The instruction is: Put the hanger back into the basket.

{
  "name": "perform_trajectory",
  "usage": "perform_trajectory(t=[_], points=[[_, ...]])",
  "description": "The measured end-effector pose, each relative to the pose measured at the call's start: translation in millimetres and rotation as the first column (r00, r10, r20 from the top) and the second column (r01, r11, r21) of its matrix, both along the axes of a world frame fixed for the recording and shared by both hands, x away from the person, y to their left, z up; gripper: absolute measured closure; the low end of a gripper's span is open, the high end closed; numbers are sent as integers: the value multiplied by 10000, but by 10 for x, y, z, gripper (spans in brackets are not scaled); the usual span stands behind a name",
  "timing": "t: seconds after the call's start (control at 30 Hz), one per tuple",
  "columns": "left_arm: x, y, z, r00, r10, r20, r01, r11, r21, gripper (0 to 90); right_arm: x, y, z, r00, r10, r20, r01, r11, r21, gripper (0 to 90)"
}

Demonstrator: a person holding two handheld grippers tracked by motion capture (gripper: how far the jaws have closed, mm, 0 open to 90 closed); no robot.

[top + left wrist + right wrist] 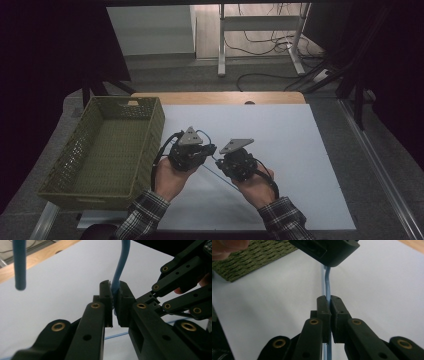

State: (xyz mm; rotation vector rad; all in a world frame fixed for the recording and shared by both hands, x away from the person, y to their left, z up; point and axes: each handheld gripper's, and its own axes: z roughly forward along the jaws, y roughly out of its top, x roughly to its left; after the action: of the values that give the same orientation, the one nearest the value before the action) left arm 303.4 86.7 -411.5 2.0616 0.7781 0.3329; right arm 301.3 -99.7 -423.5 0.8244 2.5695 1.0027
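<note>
Blue cable (119, 270) pinched in both tools, left tool (114, 305) and right tool (329, 312).

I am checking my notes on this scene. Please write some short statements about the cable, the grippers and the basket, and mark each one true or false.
1. The left gripper is shut on the blue cable. True.
2. The right gripper stands open with nothing between its jaws. False: it is shut on the blue cable.
3. The green basket lies to the left of both hands in the high view. True.
4. The blue cable lies coiled inside the green basket. False: it runs between the two grippers above the white mat.
</note>
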Motion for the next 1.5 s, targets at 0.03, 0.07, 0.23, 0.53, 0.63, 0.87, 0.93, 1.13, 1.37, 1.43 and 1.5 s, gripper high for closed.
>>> perform_trajectory(t=[0.03,0.07,0.23,0.53,0.63,0.87,0.93,1.13,1.37,1.43,1.5], points=[[0,0,0,10000,0,0,0,10000,0,844,0,0,0,10000,0,0,0,10000,0,869],[0,11,-3,9999,-123,-13,123,9999,-77,844,-2,-3,-2,10000,-29,-38,29,10000,28,871],[-26,137,40,9992,-355,-175,348,9987,-365,637,27,-119,37,9995,110,-312,-94,9986,530,874],[-116,357,31,9950,-882,-475,889,9959,139,365,9,-327,166,9938,821,-744,-749,9926,955,874],[-132,384,12,9880,-1380,-690,1397,9900,215,298,-11,-394,192,9903,1105,-845,-1022,9900,972,874],[-70,322,20,9666,-2449,-761,2511,9640,874,325,-61,-504,244,9809,1743,-866,-1676,9826,799,874],[-32,300,20,9591,-2696,-865,2779,9547,1066,364,-70,-517,252,9784,1865,-896,-1800,9807,758,874],[74,262,-8,9372,-3239,-1295,3396,9320,1268,531,-109,-543,280,9689,2296,-927,-2245,9724,630,873],[138,236,-6,9125,-3759,-1612,3996,9033,1562,638,-126,-537,276,9635,2494,-970,-2453,9680,522,873],[141,228,-8,9075,-3848,-1685,4114,8953,1710,651,-126,-535,276,9627,2518,-992,-2474,9674,543,873],[147,223,-15,9031,-3941,-1708,4228,8857,1919,677,-127,-529,276,9615,2559,-1006,-2516,9664,528,873]])
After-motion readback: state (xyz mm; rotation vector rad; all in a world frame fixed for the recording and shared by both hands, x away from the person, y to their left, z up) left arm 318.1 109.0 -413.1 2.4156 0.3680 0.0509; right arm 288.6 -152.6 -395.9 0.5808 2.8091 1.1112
